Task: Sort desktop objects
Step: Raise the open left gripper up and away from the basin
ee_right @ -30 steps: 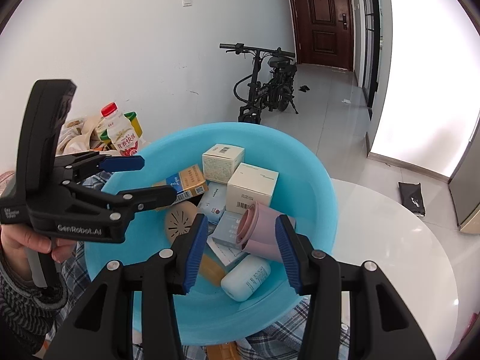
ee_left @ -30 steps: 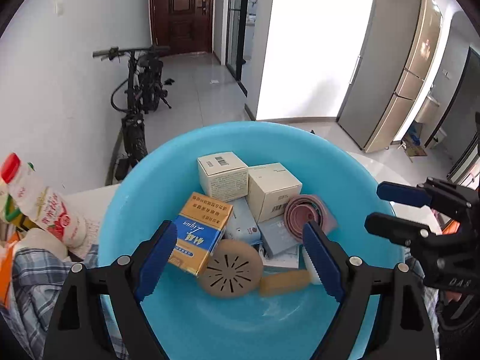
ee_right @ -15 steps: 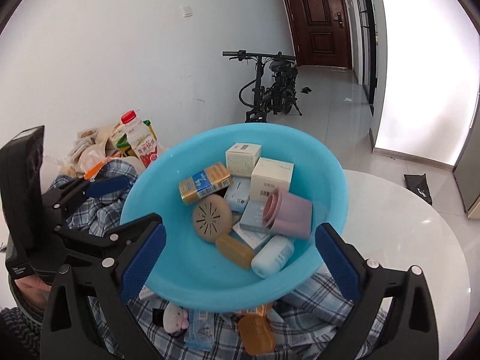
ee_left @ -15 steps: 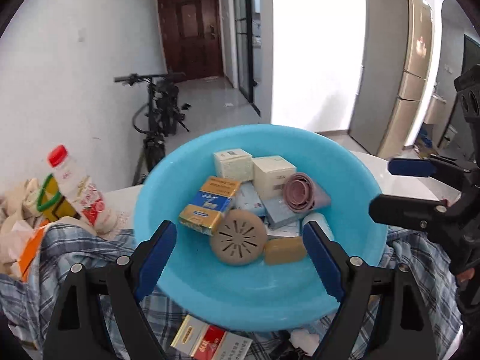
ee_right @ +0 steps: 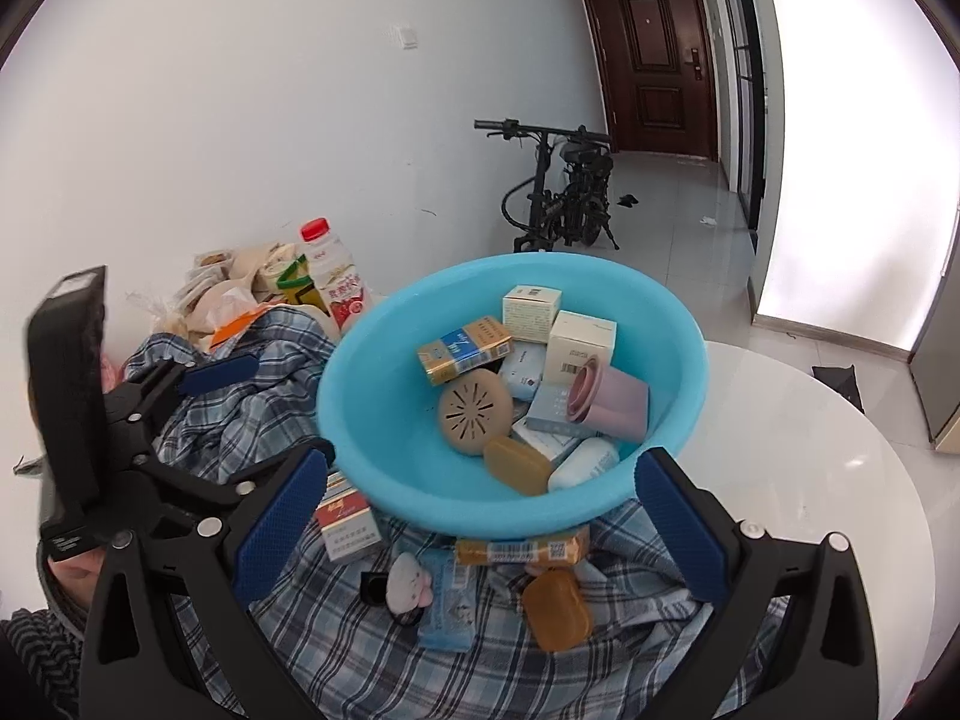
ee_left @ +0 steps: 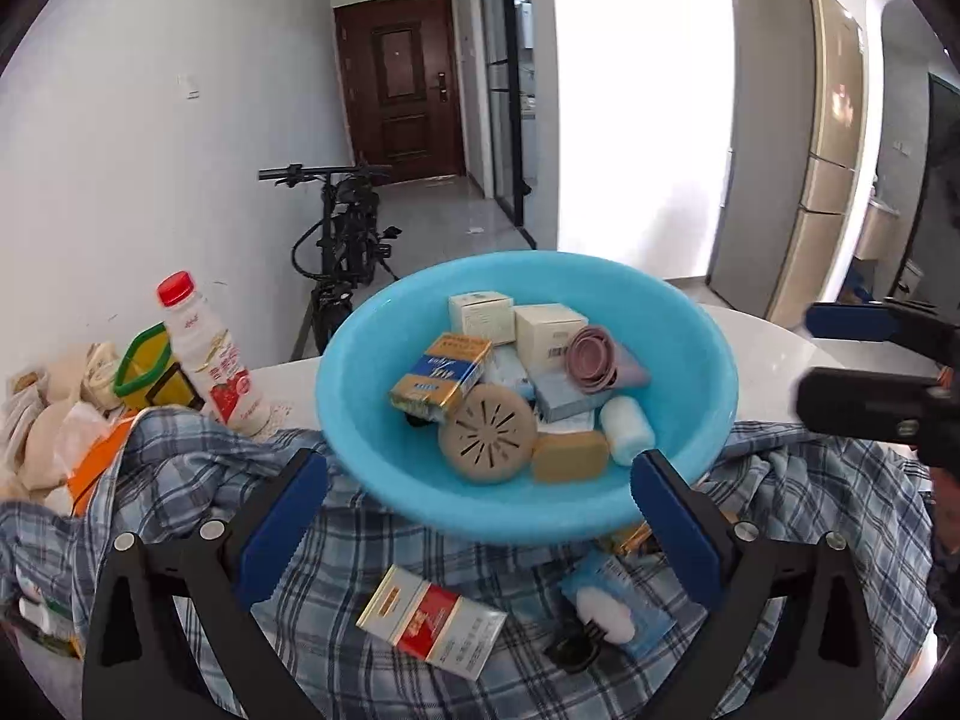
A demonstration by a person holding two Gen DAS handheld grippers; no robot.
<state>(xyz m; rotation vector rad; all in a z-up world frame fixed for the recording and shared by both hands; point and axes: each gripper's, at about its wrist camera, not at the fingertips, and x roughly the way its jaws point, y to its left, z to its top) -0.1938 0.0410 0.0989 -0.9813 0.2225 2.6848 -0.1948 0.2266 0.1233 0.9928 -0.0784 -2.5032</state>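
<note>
A blue basin (ee_left: 372, 432) (ee_right: 354, 420) sits on a plaid cloth (ee_left: 180, 480) (ee_right: 252, 360). In it lie a pink cup (ee_left: 591, 355) (ee_right: 609, 401), two cream boxes, a blue-and-gold pack (ee_left: 441, 375), a brown round vented disc (ee_left: 487, 435) and an amber soap (ee_left: 570, 455). In front of it on the cloth lie a red-and-white pack (ee_left: 433, 621) (ee_right: 348, 519), another amber soap (ee_right: 555, 609) and a small plush toy (ee_right: 408, 585). My left gripper (ee_left: 477, 531) is open and empty, as is my right gripper (ee_right: 480, 525); both are held back from the basin's near rim.
A milk bottle with a red cap (ee_left: 207, 354) (ee_right: 333, 279) and bags of snacks (ee_left: 42, 420) stand at the left. The white round table (ee_right: 810, 468) extends to the right. A bicycle (ee_right: 561, 192) stands by the wall behind.
My right gripper has opened and let go of the pink cup, which now lies in the basin. Both grippers have drawn back and up from the basin.
</note>
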